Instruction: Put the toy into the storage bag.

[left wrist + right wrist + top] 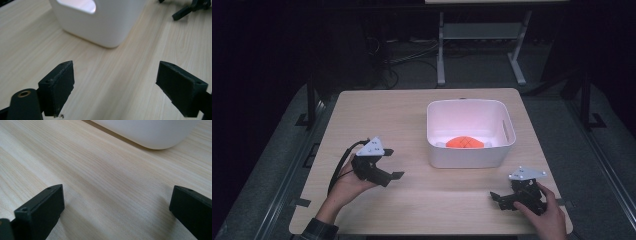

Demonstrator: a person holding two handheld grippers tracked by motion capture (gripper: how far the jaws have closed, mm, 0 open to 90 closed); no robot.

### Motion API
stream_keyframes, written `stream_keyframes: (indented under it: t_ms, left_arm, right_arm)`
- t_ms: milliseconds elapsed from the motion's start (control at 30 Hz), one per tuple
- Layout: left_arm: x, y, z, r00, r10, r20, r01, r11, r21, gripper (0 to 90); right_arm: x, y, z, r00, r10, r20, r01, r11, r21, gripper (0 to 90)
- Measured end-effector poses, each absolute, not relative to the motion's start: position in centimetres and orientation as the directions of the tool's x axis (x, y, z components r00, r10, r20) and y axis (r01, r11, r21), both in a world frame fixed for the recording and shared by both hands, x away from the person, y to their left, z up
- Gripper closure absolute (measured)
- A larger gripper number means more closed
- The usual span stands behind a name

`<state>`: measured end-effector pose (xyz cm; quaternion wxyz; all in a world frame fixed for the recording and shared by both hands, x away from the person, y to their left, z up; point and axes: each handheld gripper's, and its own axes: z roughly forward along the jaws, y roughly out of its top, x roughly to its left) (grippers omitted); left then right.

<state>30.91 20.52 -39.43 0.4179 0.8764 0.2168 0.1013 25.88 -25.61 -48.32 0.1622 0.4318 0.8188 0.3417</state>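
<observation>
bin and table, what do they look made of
Bin: likely plastic, smooth matte white with rounded moulded corners and a cut-out handle. Table: pale wood or wood-look laminate, fine straight grain lines and a matte surface; which of the two is unclear.

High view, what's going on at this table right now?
A person sits at a wooden table with a two-jaw gripper in each hand. A white bin stands toward the far right of the table, and an orange object lies inside it. The left gripper is held to the left of the bin, jaws wide apart with nothing between them. The right gripper rests low near the table's front right corner, also open and empty. Neither gripper touches the bin.
</observation>
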Motion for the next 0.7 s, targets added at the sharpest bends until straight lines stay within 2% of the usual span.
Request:
stream_keyframes:
  t_ms: [400,467,700]
  left_arm:
    - [28.2,22.5,-42.8,0.839,0.543,0.011,0.344,-0.546,0.764,12.7]
    - [27.8,23.2,-44.0,0.819,0.574,-0.004,0.376,-0.532,0.759,12.6]
    - [27.1,24.1,-45.9,0.803,0.595,0.002,0.407,-0.552,0.728,12.7]
  right_arm:
    - [25.9,-25.6,-48.3,-0.575,0.818,0.029,0.596,0.394,0.700,0.0]
    - [25.9,-25.6,-48.3,-0.575,0.818,0.029,0.596,0.394,0.700,0.0]
    - [25.9,-25.6,-48.3,-0.575,0.818,0.030,0.596,0.394,0.700,0.0]
